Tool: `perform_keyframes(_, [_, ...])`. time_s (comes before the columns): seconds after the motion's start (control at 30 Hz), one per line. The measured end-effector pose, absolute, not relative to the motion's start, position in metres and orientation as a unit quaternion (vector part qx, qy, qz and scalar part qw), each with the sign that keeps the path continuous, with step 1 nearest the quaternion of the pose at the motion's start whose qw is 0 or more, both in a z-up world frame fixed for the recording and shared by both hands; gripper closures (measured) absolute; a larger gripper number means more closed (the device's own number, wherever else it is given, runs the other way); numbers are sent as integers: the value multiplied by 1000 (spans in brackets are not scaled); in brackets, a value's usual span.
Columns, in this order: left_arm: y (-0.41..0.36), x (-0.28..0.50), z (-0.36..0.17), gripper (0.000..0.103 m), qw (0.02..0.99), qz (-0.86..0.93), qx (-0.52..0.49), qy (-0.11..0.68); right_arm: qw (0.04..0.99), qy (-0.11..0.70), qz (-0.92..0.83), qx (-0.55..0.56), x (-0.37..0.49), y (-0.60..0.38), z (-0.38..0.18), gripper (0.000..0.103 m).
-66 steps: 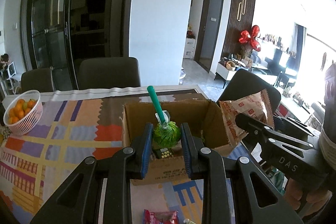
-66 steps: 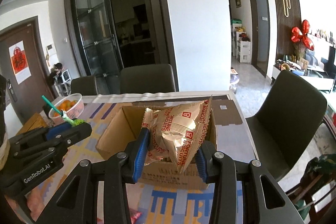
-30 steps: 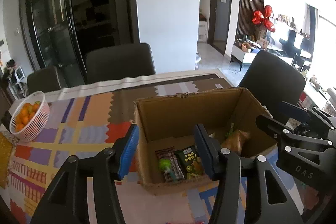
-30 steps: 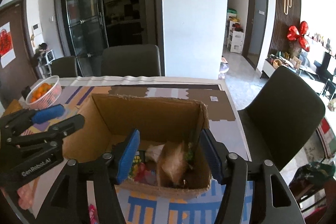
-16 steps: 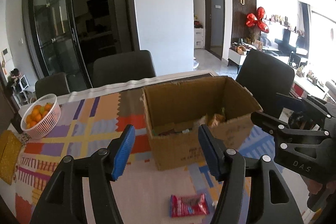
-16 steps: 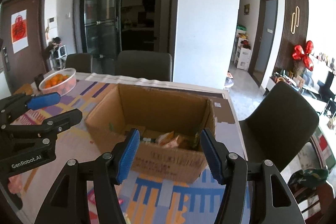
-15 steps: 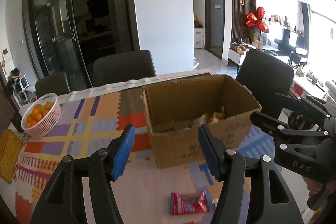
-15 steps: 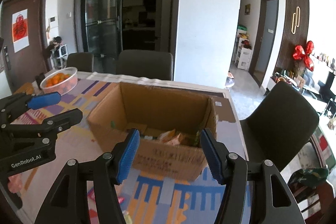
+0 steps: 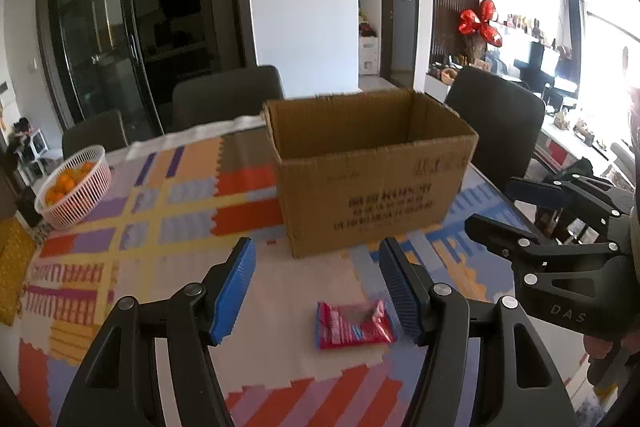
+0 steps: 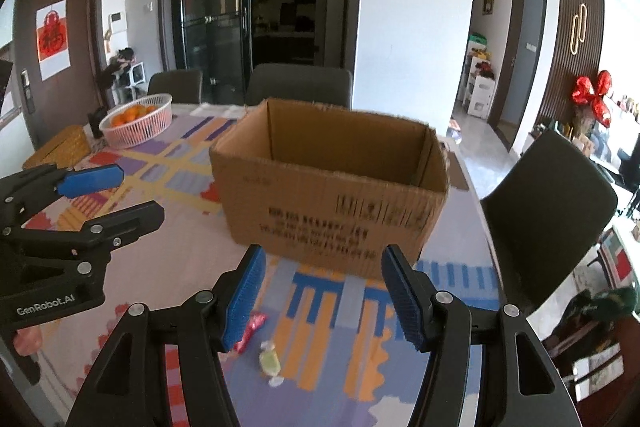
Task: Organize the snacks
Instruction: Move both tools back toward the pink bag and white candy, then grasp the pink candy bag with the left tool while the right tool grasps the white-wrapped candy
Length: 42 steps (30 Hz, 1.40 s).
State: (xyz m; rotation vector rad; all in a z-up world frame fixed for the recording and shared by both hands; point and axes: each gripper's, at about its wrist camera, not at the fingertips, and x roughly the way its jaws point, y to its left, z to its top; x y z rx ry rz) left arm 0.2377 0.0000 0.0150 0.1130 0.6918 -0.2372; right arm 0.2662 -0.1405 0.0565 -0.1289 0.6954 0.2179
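Note:
An open brown cardboard box (image 9: 372, 179) stands on the patterned tablecloth, and from this low angle its contents are hidden. A red snack packet (image 9: 354, 323) lies flat on the cloth in front of it. My left gripper (image 9: 316, 267) hovers open above that packet with nothing between its blue pads. My right gripper (image 10: 323, 267) is open and holds nothing, aimed at the box (image 10: 332, 195) front. Below it lie a small pale green wrapped candy (image 10: 270, 363) and the red packet (image 10: 252, 327), half hidden by a finger. Each gripper appears at the edge of the other's view: the right gripper (image 9: 500, 207), the left gripper (image 10: 132, 193).
A white basket of oranges (image 9: 74, 183) sits at the far left of the table, with a golden woven box (image 10: 60, 147) beside it. Dark chairs (image 9: 228, 95) stand behind the table and a chair (image 10: 548, 195) at its right edge.
The green lollipop-shaped snack and the biscuit bag left the grippers and went into the box. Both grippers then drew back and sank; the box looks farther away and the red packet came into view.

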Motion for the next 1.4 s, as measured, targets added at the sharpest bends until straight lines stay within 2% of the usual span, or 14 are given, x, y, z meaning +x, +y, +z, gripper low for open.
perform_keyframes(0.97, [16,248,-103,41,873,-168,-6,459,866,478,128,-75,257,-117,-52,42])
perform_keyframes(1.2, [20,261,-115,43,861,-175,-62,474,853,501,129,-65,264,-115,-68,51])
perform_keyframes(1.4, [20,275,-125,49,848,-178,-112,486,849,509,128,-59,268,-112,-76,59])
